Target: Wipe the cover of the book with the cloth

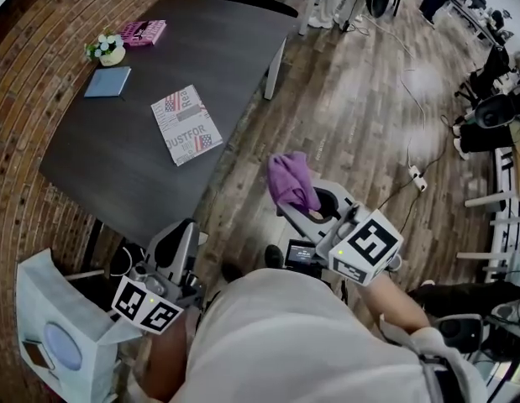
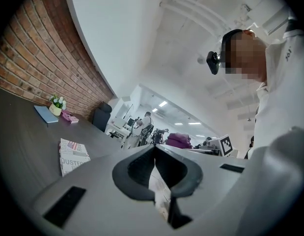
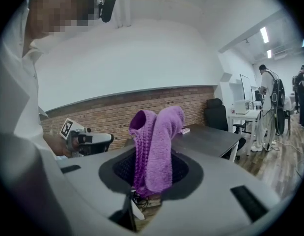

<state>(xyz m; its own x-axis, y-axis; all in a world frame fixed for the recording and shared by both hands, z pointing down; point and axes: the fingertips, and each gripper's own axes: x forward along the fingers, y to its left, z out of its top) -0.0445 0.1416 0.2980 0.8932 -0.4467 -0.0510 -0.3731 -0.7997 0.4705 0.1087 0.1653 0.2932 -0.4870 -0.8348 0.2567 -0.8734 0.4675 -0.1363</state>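
The book (image 1: pixel 186 124), with a white, red and grey printed cover, lies flat on the dark table (image 1: pixel 117 166) and shows low at the left in the left gripper view (image 2: pixel 72 155). My right gripper (image 1: pixel 298 202) hangs over the wooden floor off the table's near right side, shut on a purple cloth (image 1: pixel 291 181). That cloth (image 3: pixel 154 146) stands up bunched between its jaws. My left gripper (image 1: pixel 186 227) is by the table's near corner, shut with nothing in it (image 2: pixel 154 154). Neither gripper touches the book.
At the table's far end lie a blue notebook (image 1: pixel 107 81), a pink book (image 1: pixel 143 32) and a small flower pot (image 1: pixel 108 49). A white paper bag (image 1: pixel 58 334) stands at my lower left. A brick wall runs behind the table. Cables and chairs sit on the floor at right.
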